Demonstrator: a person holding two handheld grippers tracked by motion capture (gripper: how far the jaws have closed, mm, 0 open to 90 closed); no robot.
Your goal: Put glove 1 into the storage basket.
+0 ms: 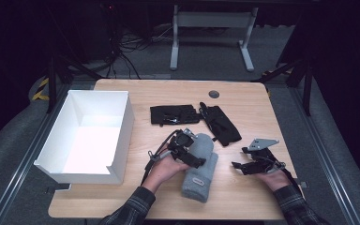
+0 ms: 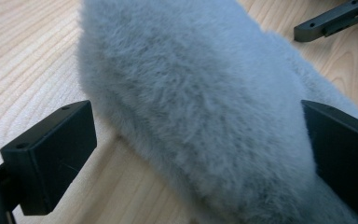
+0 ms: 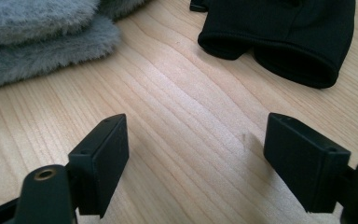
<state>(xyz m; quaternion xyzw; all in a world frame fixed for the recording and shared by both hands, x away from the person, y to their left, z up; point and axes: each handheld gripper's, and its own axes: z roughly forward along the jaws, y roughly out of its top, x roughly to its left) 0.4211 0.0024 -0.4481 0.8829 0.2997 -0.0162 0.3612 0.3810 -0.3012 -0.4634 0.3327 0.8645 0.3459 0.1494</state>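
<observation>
— What's the soft thing near the front edge of the light wooden desk (image 1: pixel 243 93)?

— A grey, fluffy folded towel (image 1: pixel 200 168), rolled into a thick bundle, with a small label on its near end. It lies a little right of the desk's middle, close to the front edge and running lengthwise toward the back. In the left gripper view its pile looks dense and fuzzy.

— And the hands?

— Going from the left: an open white rectangular box (image 1: pixel 90 136) sits by the left edge. Then the left hand (image 1: pixel 165 168) comes up from the front edge, its left gripper (image 2: pixel 200 149) tipped over the towel's far end. The jaws stand wide apart with the towel between them; the left one is clear of the pile, while whether the right one touches it I cannot tell.

— The other one?

— The right gripper (image 3: pixel 193 158) rests low near the front right corner, jaws spread apart over bare wood — nothing between them. Behind the towel lie two black fabric pouches (image 1: pixel 194 117), nearer the desk's back edge.
</observation>
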